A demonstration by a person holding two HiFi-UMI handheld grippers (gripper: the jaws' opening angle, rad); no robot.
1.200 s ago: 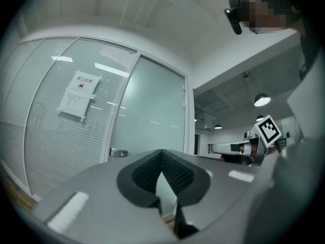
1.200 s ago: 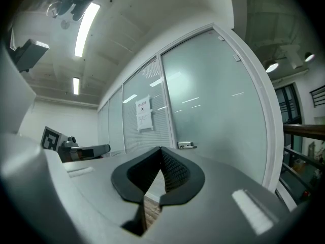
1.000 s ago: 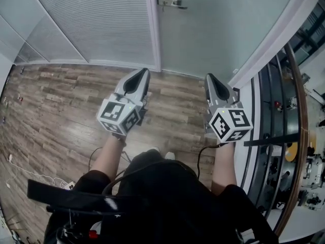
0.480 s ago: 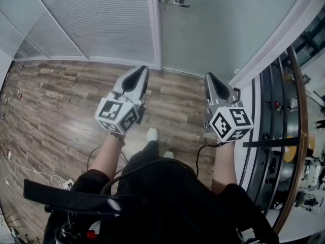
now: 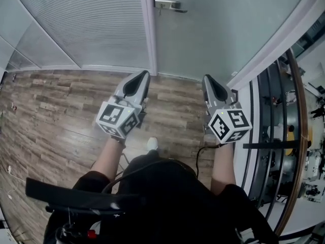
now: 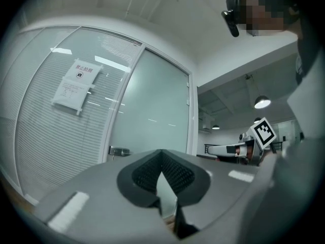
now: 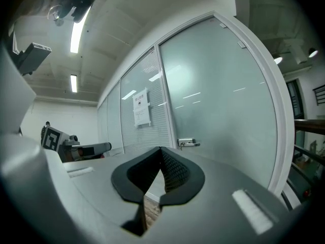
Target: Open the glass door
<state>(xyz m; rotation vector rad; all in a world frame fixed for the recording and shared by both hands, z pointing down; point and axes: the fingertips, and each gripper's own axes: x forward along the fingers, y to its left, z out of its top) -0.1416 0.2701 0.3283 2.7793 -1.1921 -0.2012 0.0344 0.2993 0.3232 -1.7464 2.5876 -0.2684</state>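
**Head view.** The floor [image 5: 56,111] is brown wood plank. The glass door [image 5: 223,34] stands ahead and appears shut against its white frame. Its metal handle [image 5: 170,5] sits at the door's left edge. To the left of the frame is a striped glass wall panel [image 5: 96,24]. A dark curved railing [image 5: 297,85] runs along the right side. The left gripper [image 5: 143,73] and right gripper [image 5: 207,78] are held side by side. Both point toward the door and are clear of it; neither touches the handle. A pale shoe [image 5: 152,144] shows between the forearms.

**Left gripper view.** The jaws meet at their tips, with nothing between them. The handle appears low and left of the jaws. A paper notice [image 6: 76,85] hangs on the striped panel. A round ceiling lamp [image 6: 262,102] is lit at the right, above the other gripper.

**Right gripper view.** The jaws are fully closed and empty. The door fills the centre and right, with the handle just above the jaw tips. A strip light [image 7: 78,32] is lit overhead.

**Differences between views.** Only the head view shows the floor in full and the person's forearms. Only the gripper views show the ceiling and its lights.
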